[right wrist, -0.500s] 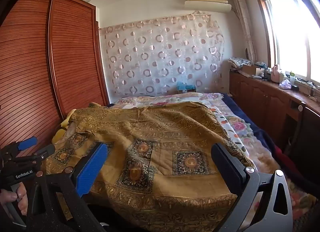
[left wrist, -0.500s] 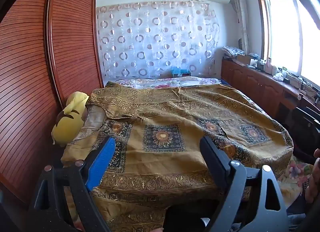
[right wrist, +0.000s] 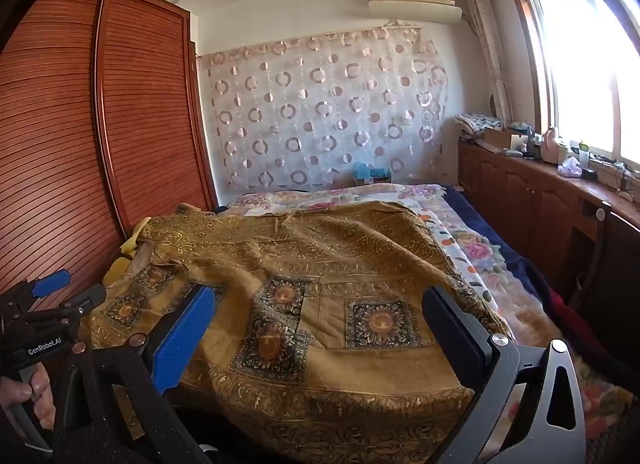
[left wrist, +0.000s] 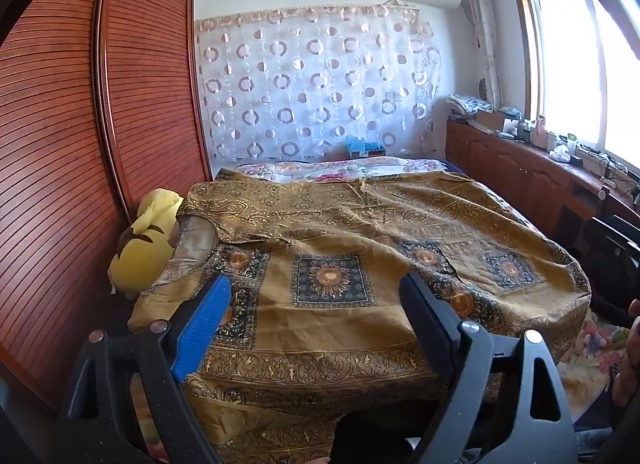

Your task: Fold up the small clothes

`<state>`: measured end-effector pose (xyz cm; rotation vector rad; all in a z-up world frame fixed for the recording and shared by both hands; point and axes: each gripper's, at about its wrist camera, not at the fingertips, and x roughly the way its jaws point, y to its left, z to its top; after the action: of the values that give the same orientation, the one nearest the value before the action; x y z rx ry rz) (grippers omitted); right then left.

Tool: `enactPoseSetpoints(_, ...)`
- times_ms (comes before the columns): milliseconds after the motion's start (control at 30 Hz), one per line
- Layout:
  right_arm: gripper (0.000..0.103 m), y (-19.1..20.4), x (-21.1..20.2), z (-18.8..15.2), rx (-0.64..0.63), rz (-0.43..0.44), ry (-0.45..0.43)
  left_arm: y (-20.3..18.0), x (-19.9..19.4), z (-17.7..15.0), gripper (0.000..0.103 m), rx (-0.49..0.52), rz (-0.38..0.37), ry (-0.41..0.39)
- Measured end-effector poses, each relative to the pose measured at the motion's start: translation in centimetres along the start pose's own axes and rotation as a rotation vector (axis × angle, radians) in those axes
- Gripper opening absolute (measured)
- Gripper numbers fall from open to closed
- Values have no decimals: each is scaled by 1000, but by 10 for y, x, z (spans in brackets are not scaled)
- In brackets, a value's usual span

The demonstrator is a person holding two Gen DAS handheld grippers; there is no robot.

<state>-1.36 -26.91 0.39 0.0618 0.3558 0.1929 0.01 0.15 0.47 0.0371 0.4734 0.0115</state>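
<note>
A mustard-gold garment with dark sunflower squares (left wrist: 340,264) lies spread flat over the bed; it also shows in the right wrist view (right wrist: 320,304). My left gripper (left wrist: 316,304) is open and empty, held above the garment's near hem. My right gripper (right wrist: 320,324) is open and empty, also above the near hem, further right. The left gripper's body (right wrist: 44,316) shows at the left edge of the right wrist view, held in a hand.
A yellow plush toy (left wrist: 144,244) lies at the bed's left edge against a wooden slatted wardrobe (left wrist: 60,164). A floral bedsheet (right wrist: 460,240) shows under the garment. A wooden cabinet with clutter (left wrist: 520,160) runs below the window on the right.
</note>
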Motion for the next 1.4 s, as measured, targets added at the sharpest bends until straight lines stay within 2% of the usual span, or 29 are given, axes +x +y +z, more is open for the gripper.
enactPoseSetpoints(1400, 103, 0, 4, 1, -3, -5, 7, 0, -7, 0, 87, -3, 19, -53)
